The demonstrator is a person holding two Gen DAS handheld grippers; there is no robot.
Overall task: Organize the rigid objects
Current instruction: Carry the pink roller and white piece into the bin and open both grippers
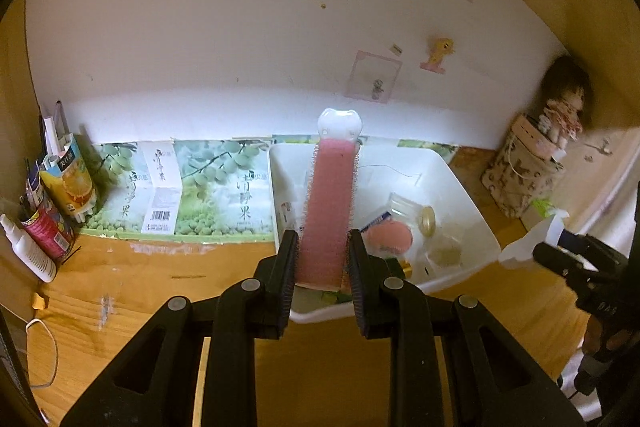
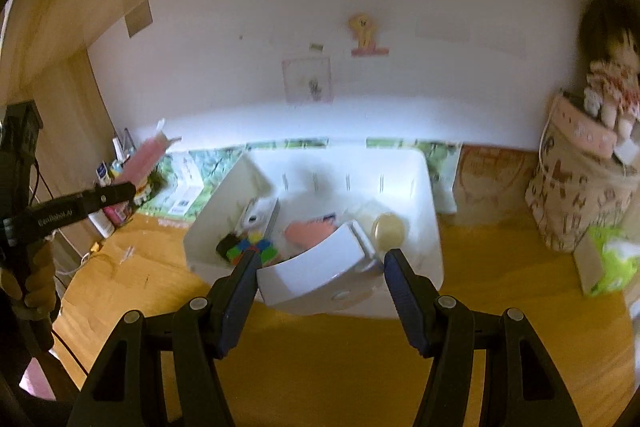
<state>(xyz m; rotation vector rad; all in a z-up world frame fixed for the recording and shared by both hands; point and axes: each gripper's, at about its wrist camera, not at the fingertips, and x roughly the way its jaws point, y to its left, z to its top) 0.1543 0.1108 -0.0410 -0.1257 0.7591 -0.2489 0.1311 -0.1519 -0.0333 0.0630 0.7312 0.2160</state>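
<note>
My left gripper (image 1: 323, 241) is shut on a pink fuzzy hair roller (image 1: 330, 195) with a white shaped tip. It holds the roller upright in front of a white plastic bin (image 1: 400, 157). The right wrist view shows the same roller (image 2: 146, 157) raised at the left, beyond the bin's left wall (image 2: 224, 203). My right gripper (image 2: 322, 259) is shut on a curved white plastic piece (image 2: 316, 271) above the bin's near rim. In the bin lie a colour cube (image 2: 252, 249), a pink pad (image 2: 310, 231) and a round yellowish jar (image 2: 388, 229).
A doll sits on a patterned fabric bag (image 2: 580, 187) at the right, with a green tissue pack (image 2: 612, 259) in front. A flattened green fruit carton (image 1: 180, 187) lines the back. A spray bottle (image 1: 30, 251) and cans (image 1: 52, 227) crowd the left corner.
</note>
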